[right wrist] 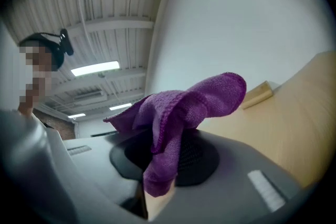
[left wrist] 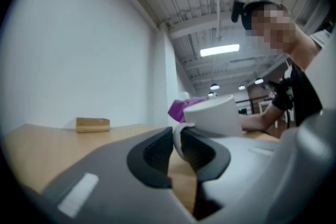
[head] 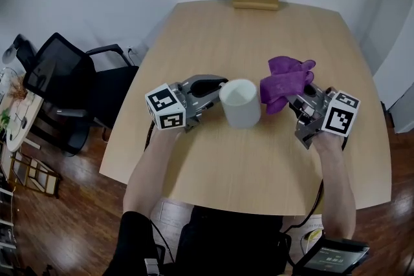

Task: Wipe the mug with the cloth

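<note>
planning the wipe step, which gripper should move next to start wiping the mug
Right. The right gripper is shut on the purple cloth, close beside the mug; the left gripper is busy holding the mug by its handle.

From my right gripper (right wrist: 164,160) I see its jaws pinched on the purple cloth (right wrist: 199,99). One fold bunches upward and leans to the right, and a short tail hangs down between the jaws. The pale wooden worktop (right wrist: 299,128) runs off to the right, with a tan block (right wrist: 257,94) lying near the white wall (right wrist: 236,18). A ceiling light (right wrist: 94,68) glows at upper left.
</note>
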`<state>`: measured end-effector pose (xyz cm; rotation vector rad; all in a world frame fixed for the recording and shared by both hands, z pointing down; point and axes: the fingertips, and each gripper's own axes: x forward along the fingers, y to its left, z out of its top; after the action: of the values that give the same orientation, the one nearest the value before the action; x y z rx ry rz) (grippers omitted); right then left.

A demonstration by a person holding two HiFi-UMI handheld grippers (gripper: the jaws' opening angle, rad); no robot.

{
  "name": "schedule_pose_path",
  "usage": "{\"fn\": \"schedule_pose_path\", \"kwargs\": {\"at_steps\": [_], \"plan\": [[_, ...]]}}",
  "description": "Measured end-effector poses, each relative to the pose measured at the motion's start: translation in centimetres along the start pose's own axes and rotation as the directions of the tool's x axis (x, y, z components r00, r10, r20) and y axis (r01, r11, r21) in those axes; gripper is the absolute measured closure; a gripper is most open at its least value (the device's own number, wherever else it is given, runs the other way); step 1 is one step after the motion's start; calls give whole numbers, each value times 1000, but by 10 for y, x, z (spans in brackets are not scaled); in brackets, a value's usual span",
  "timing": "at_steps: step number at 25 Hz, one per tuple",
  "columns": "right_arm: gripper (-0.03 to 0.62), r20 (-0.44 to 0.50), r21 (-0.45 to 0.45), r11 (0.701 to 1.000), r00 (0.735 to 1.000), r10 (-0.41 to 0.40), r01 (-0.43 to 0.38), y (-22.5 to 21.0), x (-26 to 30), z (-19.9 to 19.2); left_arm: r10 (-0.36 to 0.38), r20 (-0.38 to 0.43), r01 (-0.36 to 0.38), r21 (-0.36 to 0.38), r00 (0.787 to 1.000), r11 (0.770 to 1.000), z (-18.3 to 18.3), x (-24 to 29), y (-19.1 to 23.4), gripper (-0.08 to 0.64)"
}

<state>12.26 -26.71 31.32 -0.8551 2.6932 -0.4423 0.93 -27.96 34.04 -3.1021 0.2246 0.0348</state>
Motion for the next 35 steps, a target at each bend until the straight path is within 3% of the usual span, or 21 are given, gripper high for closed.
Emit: {"fn": "schedule_pose_path", "kwargs": {"at_steps": [3, 6, 8, 10, 14, 16, 18, 20, 22, 25, 27, 30, 33, 35], "plan": [[514, 155, -77, 989, 978, 138, -128, 40, -1, 30, 16, 111, -7, -80, 994, 997, 20, -8, 3, 489], [514, 178, -291, 940, 954, 239, -182, 92, 3, 47, -1, 123, 11, -81, 992, 997, 23, -6, -3, 492], [514, 132, -416, 890, 956, 261, -186, 116, 10, 44, -7, 118, 17, -86, 993, 996, 23, -1, -7, 494], [514, 66, -483, 855, 966, 251, -189, 127, 19, 30, 1, 131, 14, -114, 991, 993, 24, 2, -9, 495], [514, -35, -547, 811, 974, 225, -207, 135, 26, 6, 78, 165, -47, -182, 983, 982, 26, -2, 0, 500], [514, -154, -574, 779, 968, 199, -252, 135, 27, -15, 131, 194, -87, -219, 972, 972, 30, -9, 11, 502], [514, -287, -578, 756, 944, 163, -307, 128, 31, -41, 182, 206, -130, -240, 961, 962, 30, -17, 24, 503], [514, -364, -571, 752, 923, 127, -329, 118, 33, -56, 214, 200, -163, -241, 956, 957, 27, -25, 33, 502], [514, -333, -572, 765, 936, 114, -297, 111, 30, -45, 224, 203, -172, -245, 953, 954, 27, -29, 37, 502], [514, -77, -585, 787, 979, 187, -196, 124, 15, 15, 206, 205, -162, -213, 957, 964, 27, -26, 33, 502], [514, 60, -625, 767, 971, 230, -144, 141, 8, 41, 175, 198, -141, -172, 964, 975, 24, -18, 24, 502], [514, 3, -674, 727, 985, 175, -128, 147, 21, 21, 150, 169, -124, -154, 974, 980, 27, -2, 7, 502], [514, -67, -654, 739, 985, 158, -163, 146, 29, -2, 144, 183, -109, -192, 973, 975, 28, 2, 1, 503], [514, -105, -658, 728, 981, 166, -193, 146, 30, -11, 152, 219, -98, -240, 964, 966, 30, -4, 7, 503]]}}
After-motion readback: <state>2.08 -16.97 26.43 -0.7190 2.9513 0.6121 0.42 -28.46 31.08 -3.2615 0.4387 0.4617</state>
